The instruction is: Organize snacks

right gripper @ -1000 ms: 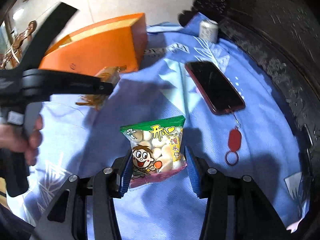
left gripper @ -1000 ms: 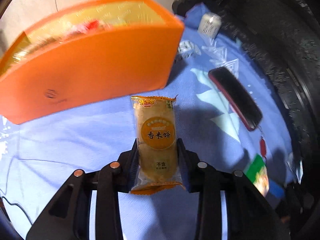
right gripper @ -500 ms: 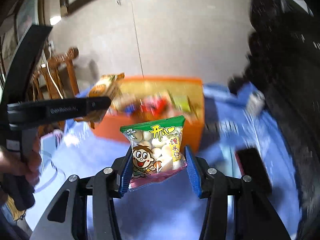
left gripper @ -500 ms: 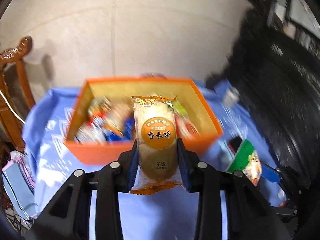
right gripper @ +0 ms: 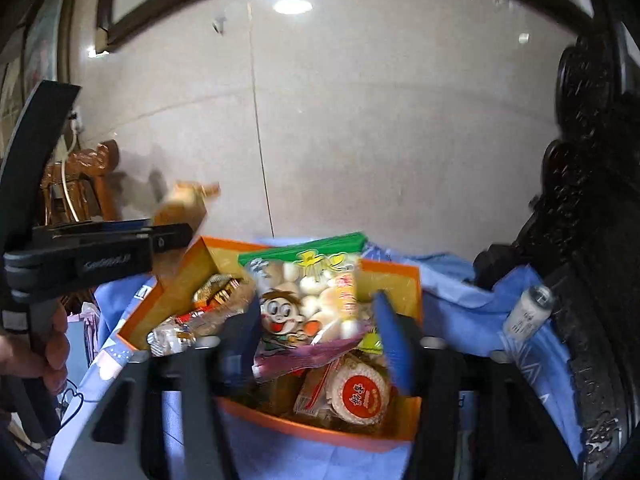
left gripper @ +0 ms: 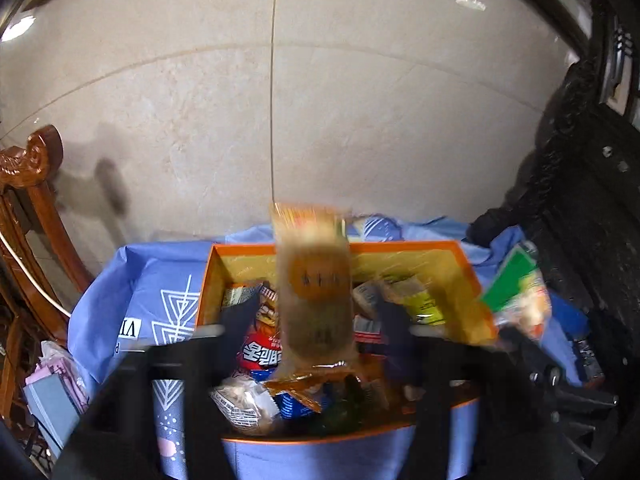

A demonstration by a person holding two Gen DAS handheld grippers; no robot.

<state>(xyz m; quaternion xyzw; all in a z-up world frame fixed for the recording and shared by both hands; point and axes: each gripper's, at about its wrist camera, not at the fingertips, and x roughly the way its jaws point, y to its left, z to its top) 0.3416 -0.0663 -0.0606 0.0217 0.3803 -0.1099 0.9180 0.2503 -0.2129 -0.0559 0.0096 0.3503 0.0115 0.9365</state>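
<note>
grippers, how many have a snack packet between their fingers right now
2: the left gripper, opening around the rice cracker packet; the right gripper, opening around the green bun-snack bag.

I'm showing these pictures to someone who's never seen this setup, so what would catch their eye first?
Probably the two snack packets in mid-air above the orange box: the yellow rice cracker packet between the opening jaws of the left gripper, and the green-topped cartoon bun packet between the opening jaws of the right gripper, neither pressed by the pads. Next, the box itself, on a blue cloth and already crowded with wrapped snacks.
</note>
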